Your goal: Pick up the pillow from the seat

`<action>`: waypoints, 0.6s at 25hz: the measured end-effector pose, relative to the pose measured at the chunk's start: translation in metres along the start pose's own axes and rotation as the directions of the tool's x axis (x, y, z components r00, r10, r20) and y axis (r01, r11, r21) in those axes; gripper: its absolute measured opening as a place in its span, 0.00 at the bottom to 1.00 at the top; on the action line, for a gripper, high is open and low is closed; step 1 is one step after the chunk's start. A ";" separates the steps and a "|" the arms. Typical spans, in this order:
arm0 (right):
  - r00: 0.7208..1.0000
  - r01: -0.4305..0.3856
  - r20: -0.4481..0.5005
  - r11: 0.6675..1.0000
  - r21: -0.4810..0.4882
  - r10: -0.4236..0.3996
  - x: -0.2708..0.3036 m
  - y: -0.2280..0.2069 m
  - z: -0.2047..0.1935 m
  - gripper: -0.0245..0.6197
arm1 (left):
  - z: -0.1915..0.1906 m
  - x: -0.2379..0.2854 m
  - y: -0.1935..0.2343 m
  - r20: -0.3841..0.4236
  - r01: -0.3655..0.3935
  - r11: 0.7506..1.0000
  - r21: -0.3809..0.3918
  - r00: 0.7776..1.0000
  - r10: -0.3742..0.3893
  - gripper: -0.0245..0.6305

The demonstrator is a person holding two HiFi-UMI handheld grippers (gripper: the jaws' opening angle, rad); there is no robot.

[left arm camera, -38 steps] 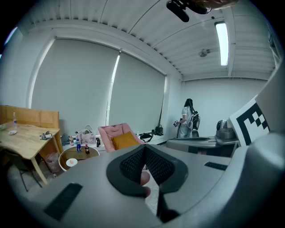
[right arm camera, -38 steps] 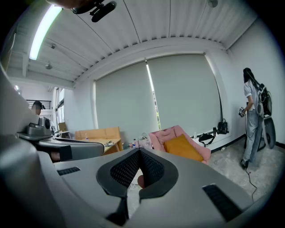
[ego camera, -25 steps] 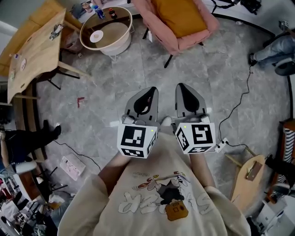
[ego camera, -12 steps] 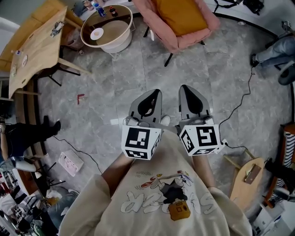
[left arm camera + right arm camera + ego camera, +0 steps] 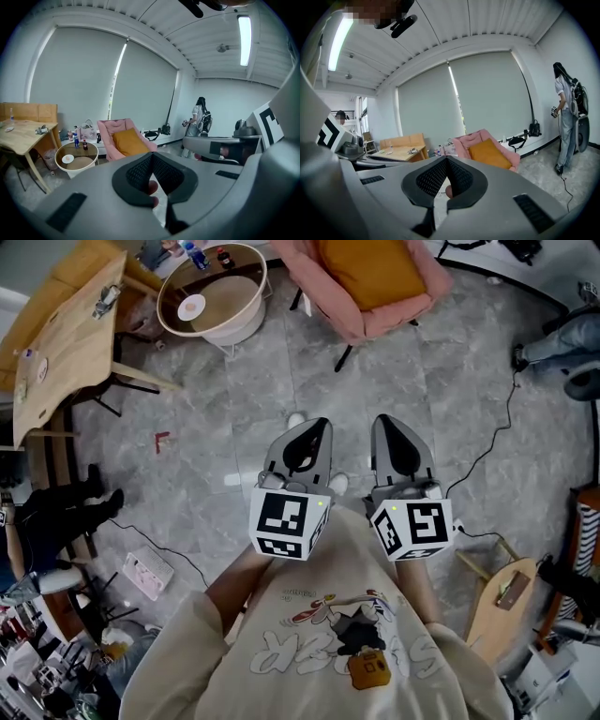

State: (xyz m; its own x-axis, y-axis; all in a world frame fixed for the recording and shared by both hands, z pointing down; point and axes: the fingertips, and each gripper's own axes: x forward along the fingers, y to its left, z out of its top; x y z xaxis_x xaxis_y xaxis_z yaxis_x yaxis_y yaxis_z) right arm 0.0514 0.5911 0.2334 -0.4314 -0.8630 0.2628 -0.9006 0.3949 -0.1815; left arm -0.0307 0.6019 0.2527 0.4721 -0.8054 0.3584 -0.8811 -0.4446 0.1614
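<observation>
Approach only: pillow not yet grasped.
Fingers of the left gripper [image 5: 314,424] and right gripper [image 5: 394,420] are pressed together, empty; the mustard-orange square fabric pillow [image 5: 370,273] lies on the pink padded armchair [image 5: 394,322] at twelve o'clock, well apart. Reaching, gripping and lifting remain.

Grey tiled floor [image 5: 234,399]: pink chair [image 5: 344,326], 12 o'clock; round table [image 5: 231,330], 11 o'clock; wooden table [image 5: 75,343], 10 o'clock; power strip [image 5: 148,575], 8 o'clock.

Head view: from above, steeply down onto left gripper [image 5: 313,425] and right gripper [image 5: 390,420] close below. Gripper views: low, almost level along their own jaws, across the room. Shared by all three: pink chair [image 5: 364,322] with orange pillow [image 5: 367,270], well ahead.
</observation>
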 end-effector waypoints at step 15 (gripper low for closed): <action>0.995 0.099 -0.019 0.994 -0.042 -0.099 0.127 -0.022 0.040 0.07 | 0.064 0.098 0.093 0.008 0.102 0.995 0.006 0.995 -0.102 0.03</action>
State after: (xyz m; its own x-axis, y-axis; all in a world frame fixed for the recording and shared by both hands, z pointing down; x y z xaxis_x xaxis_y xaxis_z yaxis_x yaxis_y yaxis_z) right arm 0.0184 0.4602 0.2333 -0.3406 -0.8920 0.2973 -0.9402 0.3207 -0.1148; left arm -0.0647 0.4559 0.2441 0.5598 -0.7589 0.3328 -0.8281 -0.5268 0.1918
